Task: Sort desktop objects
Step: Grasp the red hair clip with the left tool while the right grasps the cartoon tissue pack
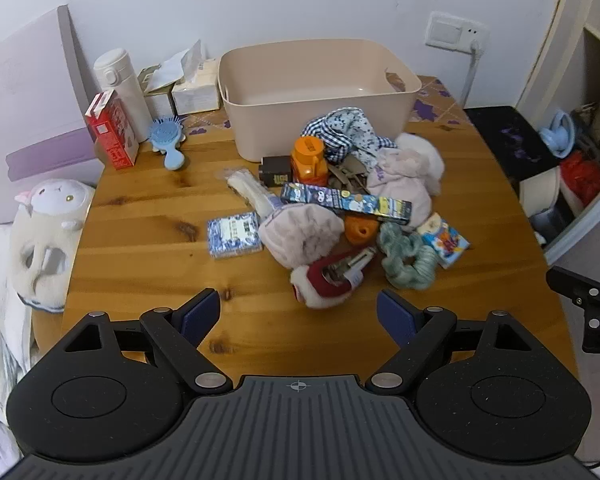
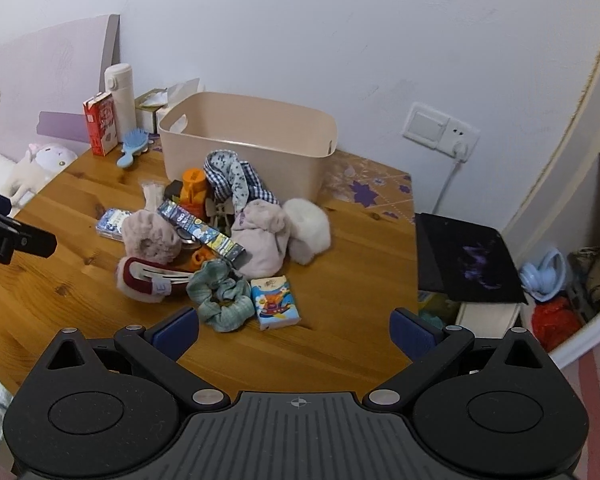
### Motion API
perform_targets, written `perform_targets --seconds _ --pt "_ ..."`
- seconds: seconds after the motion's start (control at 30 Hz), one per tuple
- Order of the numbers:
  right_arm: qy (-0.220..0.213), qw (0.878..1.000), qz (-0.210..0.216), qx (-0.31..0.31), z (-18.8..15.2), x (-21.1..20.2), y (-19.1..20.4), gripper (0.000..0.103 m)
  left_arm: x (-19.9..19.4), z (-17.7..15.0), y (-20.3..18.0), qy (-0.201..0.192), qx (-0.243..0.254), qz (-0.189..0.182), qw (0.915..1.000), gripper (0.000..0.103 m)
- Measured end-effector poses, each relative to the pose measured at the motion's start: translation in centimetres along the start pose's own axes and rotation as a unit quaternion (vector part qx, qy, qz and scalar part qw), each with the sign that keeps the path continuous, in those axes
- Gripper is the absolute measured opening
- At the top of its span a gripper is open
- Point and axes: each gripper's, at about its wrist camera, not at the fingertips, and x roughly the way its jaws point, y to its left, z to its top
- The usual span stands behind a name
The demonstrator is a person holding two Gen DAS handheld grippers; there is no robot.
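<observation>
Here, both tongs hang over the wooden table [image 1: 140, 216], tilted down.
Left gripper [image 1: 299, 312]: jaws wide apart, nothing between them; the red hair clip [image 1: 332, 276] lies just ahead.
Right gripper [image 2: 294, 330]: jaws wide apart (also empty); the green scrunchie [image 2: 220, 296] and cartoon tissue pack [image 2: 275, 301] lie just ahead.
Pile: heaped beyond both tongs.
Beige bin [image 1: 320, 92]: behind the pile, against the wall.
</observation>
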Motion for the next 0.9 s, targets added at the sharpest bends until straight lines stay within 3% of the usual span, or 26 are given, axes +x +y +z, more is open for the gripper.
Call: perform_targets --seconds 0.43,0.73,0.9 --pt "0.037 0.998 0.037 -0.038 0.4 9.0 -2.2 0.103 8.8 1.7 -0.8 0.041 0.013 0.007 0.9991 0.087" --pt "0.080 0.993 0.063 -0.066 -0.3 14.6 -2.5 0.103 12.8 1.3 -1.8 0.052 0.063 -0.004 0.9966 0.086" --pt "0.097 0.989 0.076 -0.080 -0.4 16.7 -2.6 0.096 13.8 1.3 -2.8 0.053 0.092 -0.023 0.9941 0.085"
